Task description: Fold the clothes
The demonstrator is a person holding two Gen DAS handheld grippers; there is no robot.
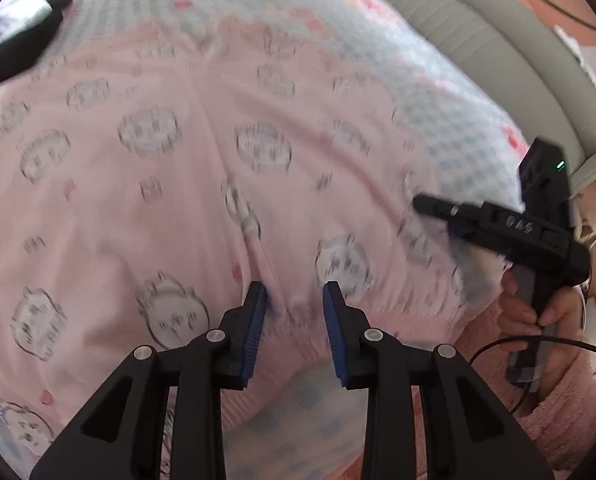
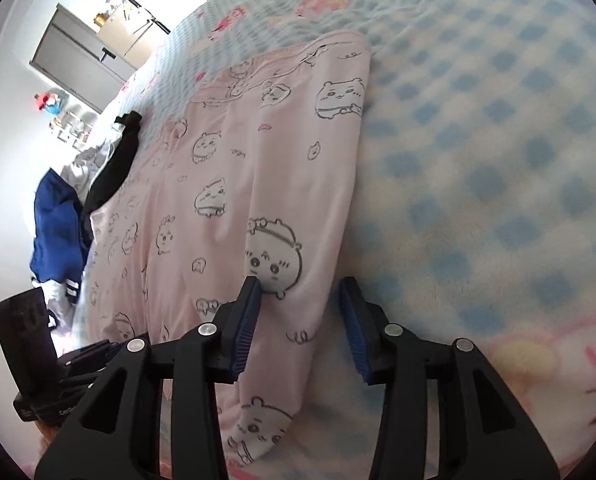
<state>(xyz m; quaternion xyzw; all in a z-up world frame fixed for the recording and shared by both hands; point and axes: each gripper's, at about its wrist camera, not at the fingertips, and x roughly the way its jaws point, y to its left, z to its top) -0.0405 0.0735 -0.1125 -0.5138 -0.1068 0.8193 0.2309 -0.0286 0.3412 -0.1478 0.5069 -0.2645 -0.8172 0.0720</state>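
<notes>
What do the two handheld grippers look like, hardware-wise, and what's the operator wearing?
Both the left gripper and the right gripper are matte black linkage frames with silver pivot pins and ribbed blue finger pads. Seen from the left wrist, the right unit has a white handwritten mark on its body, a green LED, a grey handle and a black cable. The operator wears a fuzzy pink sleeve.
</notes>
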